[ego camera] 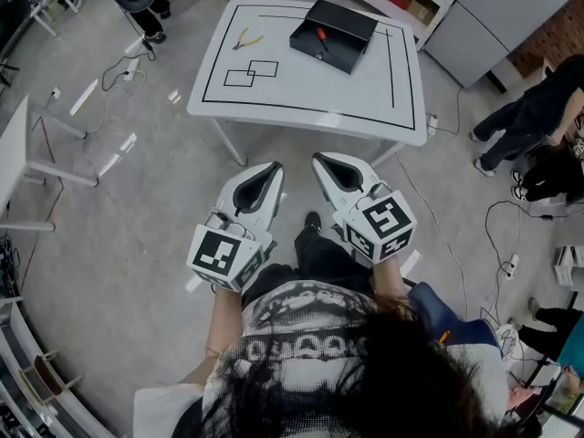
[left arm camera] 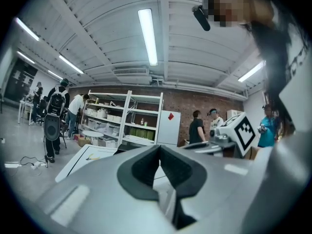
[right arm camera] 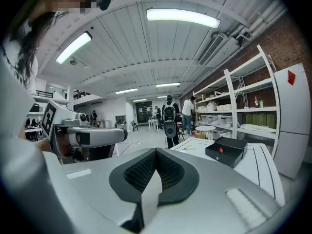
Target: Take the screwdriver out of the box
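**A:** Where's our screwdriver (ego camera: 321,35) right now?

**B:** It's lying in the black box (ego camera: 333,33) at the far side of the white counter (ego camera: 301,108), with yellow pliers (ego camera: 246,39) off to its left. Our left gripper (ego camera: 272,168) and right gripper (ego camera: 319,160) are both clenched on nothing, side by side, well short of the counter.

Glowing bright from ceiling tube lights (left arm camera: 147,35); bowing heavily toward fisheye edges, darkening at corners, blurring nearest surfaces.
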`<move>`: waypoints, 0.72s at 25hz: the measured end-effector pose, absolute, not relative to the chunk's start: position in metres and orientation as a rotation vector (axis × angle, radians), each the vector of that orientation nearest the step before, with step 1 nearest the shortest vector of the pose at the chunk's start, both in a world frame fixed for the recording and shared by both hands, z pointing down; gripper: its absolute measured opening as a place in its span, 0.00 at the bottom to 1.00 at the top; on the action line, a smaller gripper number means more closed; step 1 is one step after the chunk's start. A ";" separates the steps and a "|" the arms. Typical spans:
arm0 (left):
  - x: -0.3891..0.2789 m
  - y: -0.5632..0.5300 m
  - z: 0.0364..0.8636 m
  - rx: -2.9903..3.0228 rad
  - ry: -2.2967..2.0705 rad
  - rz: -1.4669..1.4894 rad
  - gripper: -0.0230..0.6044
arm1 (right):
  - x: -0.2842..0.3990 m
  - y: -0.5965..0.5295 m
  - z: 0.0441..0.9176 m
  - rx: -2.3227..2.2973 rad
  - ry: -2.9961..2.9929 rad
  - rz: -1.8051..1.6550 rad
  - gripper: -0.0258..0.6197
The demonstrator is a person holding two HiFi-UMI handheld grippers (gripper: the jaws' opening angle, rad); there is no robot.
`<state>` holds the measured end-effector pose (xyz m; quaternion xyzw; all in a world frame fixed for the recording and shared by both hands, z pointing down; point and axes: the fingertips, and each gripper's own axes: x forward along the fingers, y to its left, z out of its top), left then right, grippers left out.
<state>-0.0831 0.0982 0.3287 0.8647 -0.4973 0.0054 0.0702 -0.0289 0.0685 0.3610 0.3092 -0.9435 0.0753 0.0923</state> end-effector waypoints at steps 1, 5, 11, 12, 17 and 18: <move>-0.079 0.084 0.325 2.592 -1.504 0.015 0.04 | -0.025 0.054 0.359 0.916 -2.804 0.219 0.04; -0.064 0.037 0.323 2.617 -1.496 0.027 0.04 | -0.015 0.004 0.355 0.905 -2.815 0.218 0.04; -0.048 -0.026 0.325 2.599 -1.517 0.052 0.04 | 0.001 -0.056 0.356 0.880 -2.830 0.228 0.04; -0.045 -0.034 0.325 2.595 -1.518 0.055 0.04 | 0.005 -0.065 0.356 0.879 -2.833 0.232 0.04; -0.029 -0.067 0.328 2.589 -1.523 0.083 0.04 | 0.019 -0.099 0.360 0.871 -2.843 0.243 0.04; -0.026 -0.073 0.329 2.588 -1.528 0.083 0.04 | 0.021 -0.105 0.361 0.866 -2.846 0.245 0.04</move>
